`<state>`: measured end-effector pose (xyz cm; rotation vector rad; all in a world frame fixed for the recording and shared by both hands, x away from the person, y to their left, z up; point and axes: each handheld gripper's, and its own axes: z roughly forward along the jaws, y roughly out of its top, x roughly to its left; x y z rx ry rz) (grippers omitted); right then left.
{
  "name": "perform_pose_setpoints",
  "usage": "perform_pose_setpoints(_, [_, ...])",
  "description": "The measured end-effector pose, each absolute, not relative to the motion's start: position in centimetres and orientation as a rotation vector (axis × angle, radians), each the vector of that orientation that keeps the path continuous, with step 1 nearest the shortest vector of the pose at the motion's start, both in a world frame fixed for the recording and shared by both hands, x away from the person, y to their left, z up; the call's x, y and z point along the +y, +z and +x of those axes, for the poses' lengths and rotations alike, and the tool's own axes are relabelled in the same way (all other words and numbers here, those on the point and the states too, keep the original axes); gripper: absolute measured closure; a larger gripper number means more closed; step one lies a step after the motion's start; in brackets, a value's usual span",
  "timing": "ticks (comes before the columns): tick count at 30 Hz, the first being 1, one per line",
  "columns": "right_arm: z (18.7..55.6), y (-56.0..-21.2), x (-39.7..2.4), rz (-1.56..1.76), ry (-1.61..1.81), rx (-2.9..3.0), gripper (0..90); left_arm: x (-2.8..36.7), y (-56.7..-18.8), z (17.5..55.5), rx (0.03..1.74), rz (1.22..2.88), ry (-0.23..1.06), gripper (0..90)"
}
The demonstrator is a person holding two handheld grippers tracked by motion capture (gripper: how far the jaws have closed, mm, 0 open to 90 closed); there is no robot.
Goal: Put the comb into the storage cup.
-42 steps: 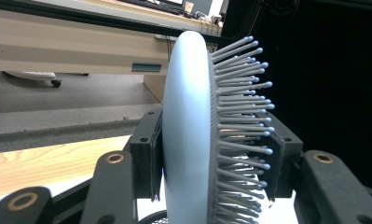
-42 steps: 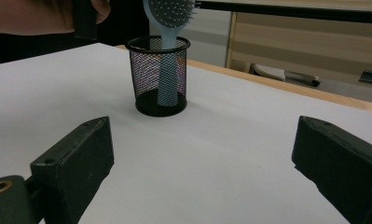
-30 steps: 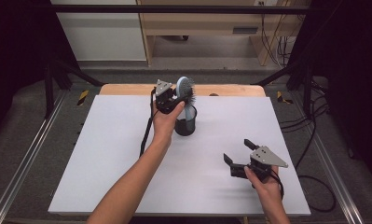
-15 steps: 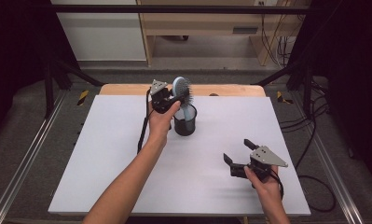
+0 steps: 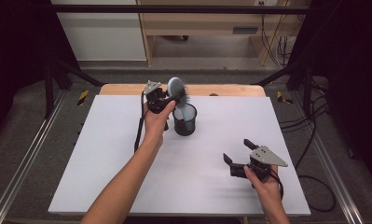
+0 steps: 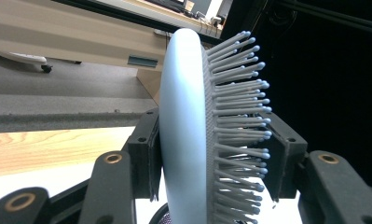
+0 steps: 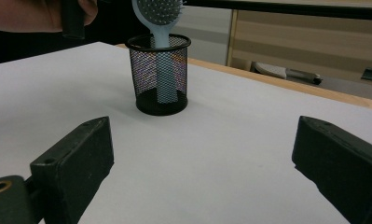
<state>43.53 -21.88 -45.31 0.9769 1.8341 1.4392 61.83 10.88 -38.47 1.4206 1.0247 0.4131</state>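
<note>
While the left gripper [image 5: 167, 97] sits at the far middle of the white worktop [image 5: 104, 158], its jaws are clamped on the head of a pale blue hairbrush [image 5: 176, 88]; the left gripper view has one jaw pad against the smooth back of the brush head and the other against the bristle side. Brush stands roughly upright, handle down inside a black mesh cup [image 5: 185, 120], head sticking up above the rim. The right gripper view shows the handle through the mesh reaching the cup floor. Cup stands on the worktop, just right of the left hand [image 5: 155, 120]. Right gripper [image 5: 237, 156] is near the front right of the worktop, well apart from the cup, jaws spread wide with nothing between them, held in the right hand [image 5: 263, 179]. Wooden edge runs along the far side of the worktop.
</note>
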Motion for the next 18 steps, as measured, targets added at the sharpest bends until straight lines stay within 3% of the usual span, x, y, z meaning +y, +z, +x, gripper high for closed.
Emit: perform_pose_setpoints(18, [43.6, -45.3, -21.8, 0.979, 1.436, 1.840, 5.6, 12.8, -39.3, 62.2, 1.089, 1.384, 0.381, 44.1])
